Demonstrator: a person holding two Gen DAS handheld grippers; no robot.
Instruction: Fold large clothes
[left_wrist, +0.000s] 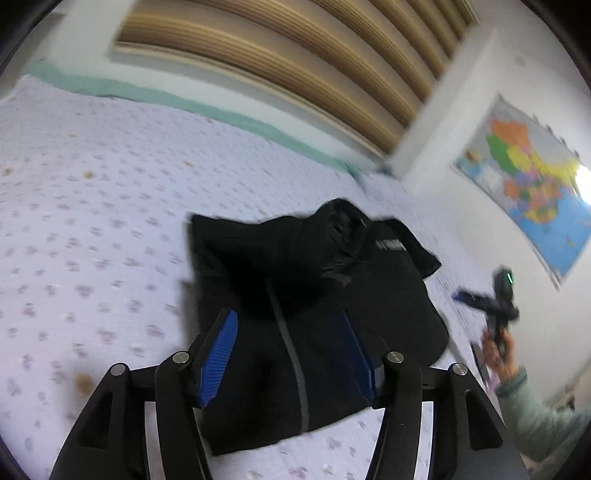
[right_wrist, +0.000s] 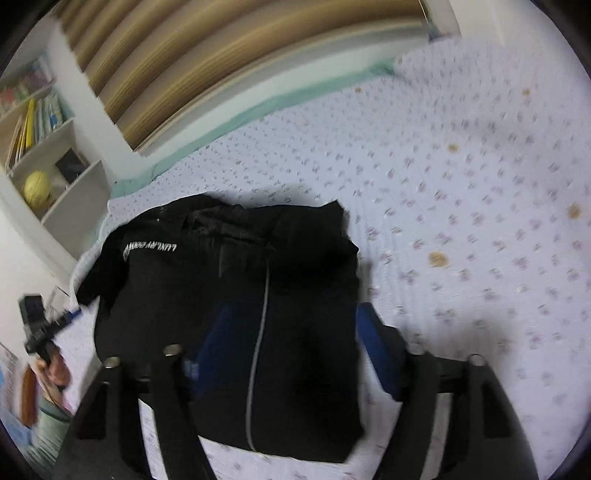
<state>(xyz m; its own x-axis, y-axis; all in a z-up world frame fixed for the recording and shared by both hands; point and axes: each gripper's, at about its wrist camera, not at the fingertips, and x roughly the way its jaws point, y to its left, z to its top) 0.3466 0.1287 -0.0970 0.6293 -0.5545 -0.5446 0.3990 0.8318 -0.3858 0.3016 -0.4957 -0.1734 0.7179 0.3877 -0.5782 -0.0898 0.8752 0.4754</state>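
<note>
Black jacket (left_wrist: 310, 314) lies on the bed (left_wrist: 92, 221), already gathered into a compact rectangle with its grey zip (left_wrist: 291, 354) running down the middle and a white-lettered panel (right_wrist: 147, 248) turned up near the collar end. One sleeve or flap (left_wrist: 417, 243) juts out past that end, so the bundle looks folded but not quite tidy. Both tongs are released: the left gripper (left_wrist: 291, 354) hangs over the jacket with its blue pads (left_wrist: 219, 354) spread wide and nothing between them, and the right gripper (right_wrist: 288, 350) likewise stands spread above the cloth, gripping nothing. Each wrist view also catches the other tong off to the side, held clear of the jacket. My judgement is that the folding is near its end, at a pause between folds or a final check. A next move would call for pinching the stray flap and tucking it in, or taking both near corners for one last fold over.
</note>
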